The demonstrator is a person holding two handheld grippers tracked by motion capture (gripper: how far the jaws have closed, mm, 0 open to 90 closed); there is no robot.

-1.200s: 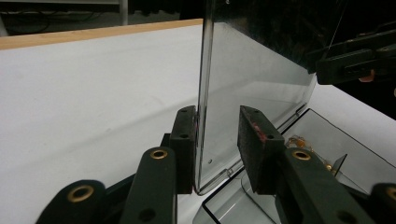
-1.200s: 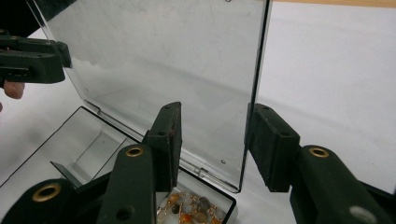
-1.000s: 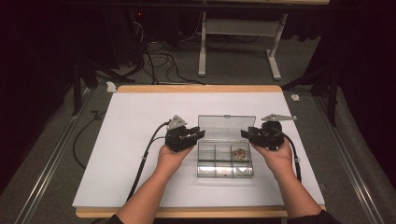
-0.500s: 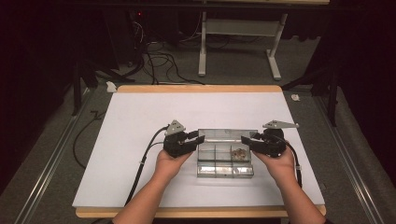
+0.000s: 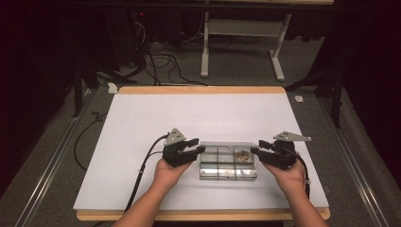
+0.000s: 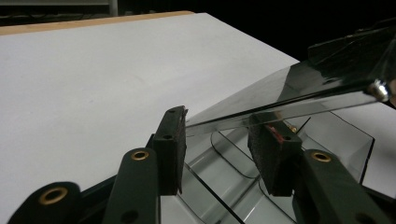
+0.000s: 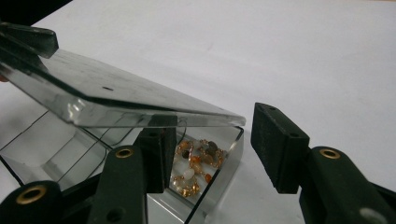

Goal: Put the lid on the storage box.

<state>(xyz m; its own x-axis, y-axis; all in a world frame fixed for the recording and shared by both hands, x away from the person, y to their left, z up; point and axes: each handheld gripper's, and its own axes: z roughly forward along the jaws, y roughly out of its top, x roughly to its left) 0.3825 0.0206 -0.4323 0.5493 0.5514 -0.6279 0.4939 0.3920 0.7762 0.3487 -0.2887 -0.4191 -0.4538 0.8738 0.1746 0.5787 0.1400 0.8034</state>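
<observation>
Clear compartment box [image 5: 228, 163] sits near the table's [image 5: 142, 118] front edge, lid [image 7: 116, 100] partly lowered. My left gripper [image 5: 189, 151], jaws just been opening, straddles the lid's left end, one pad touching its edge, no firm grip. Right gripper [image 5: 259, 147] jaws stand wide beside the bead [image 7: 196, 163] compartment. I'd lower both ends evenly, keeping pads clear of the closing gap.

High view overhead, facing forward-down; gripper views close, low; all share clear box [image 5: 228, 163].
</observation>
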